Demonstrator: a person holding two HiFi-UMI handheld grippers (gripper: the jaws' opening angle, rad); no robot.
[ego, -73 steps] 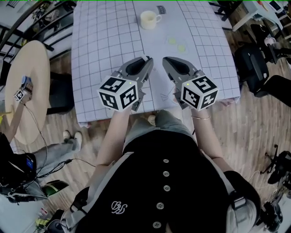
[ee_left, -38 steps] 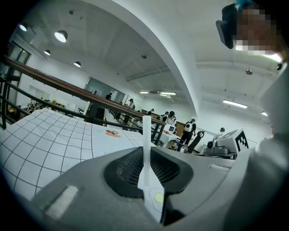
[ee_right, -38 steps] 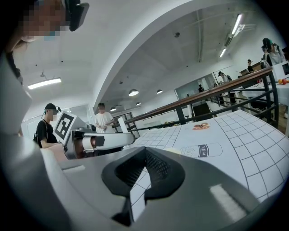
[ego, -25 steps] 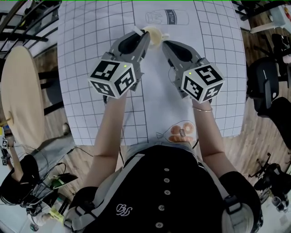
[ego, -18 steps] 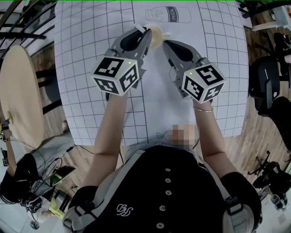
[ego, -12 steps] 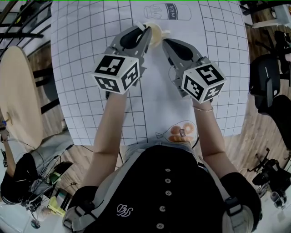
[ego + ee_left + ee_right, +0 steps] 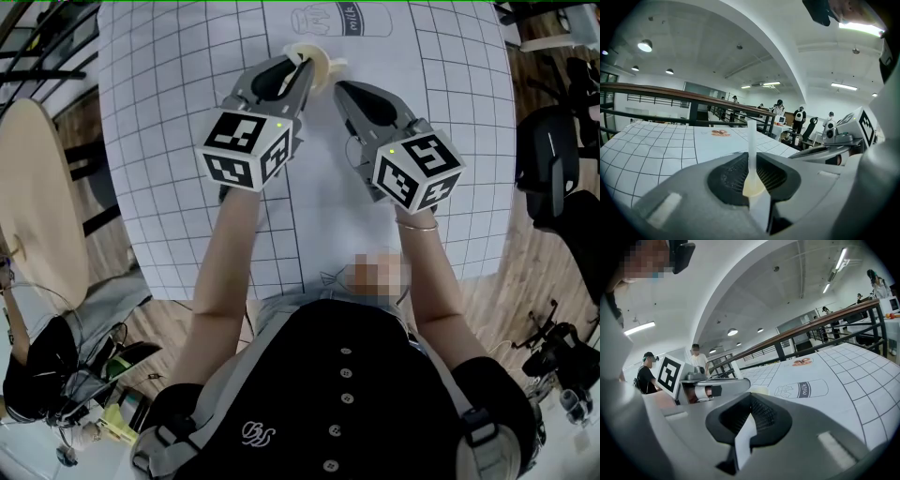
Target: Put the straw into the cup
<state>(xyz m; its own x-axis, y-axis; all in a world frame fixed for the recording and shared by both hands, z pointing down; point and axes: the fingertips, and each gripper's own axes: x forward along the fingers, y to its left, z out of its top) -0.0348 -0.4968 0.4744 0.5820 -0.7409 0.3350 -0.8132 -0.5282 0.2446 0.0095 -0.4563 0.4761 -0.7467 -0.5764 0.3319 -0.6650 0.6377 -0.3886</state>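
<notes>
A person leans over a table (image 7: 178, 122) covered with a white sheet ruled in a black grid, holding a grey gripping tool in each hand.

The left tongs (image 7: 302, 66) are clenched on a thin, translucent white plastic straw (image 7: 751, 140). In the left gripper view the straw stands upright. It is pinched near its lower end between the two jaws, and most of its length rises free above them.

A small cream-coloured cup (image 7: 319, 64) with a side handle stands on the table at the far end of the sheet. In the head view it sits right at the tips of the left tongs, just to their right. The straw is at the cup's left edge. The jaws cover the straw's lower end, so whether it is inside the cup cannot be told. A cream patch at the foot of the straw in the left gripper view may be the cup seen through the gap.

The right tongs (image 7: 340, 90) are closed on nothing, jaws together. Their tips are near the cup on its right, nearer side, apart from it. In the right gripper view the cup stands beyond the jaws, just left of a printed line drawing of a milk bottle (image 7: 802, 390).
</notes>
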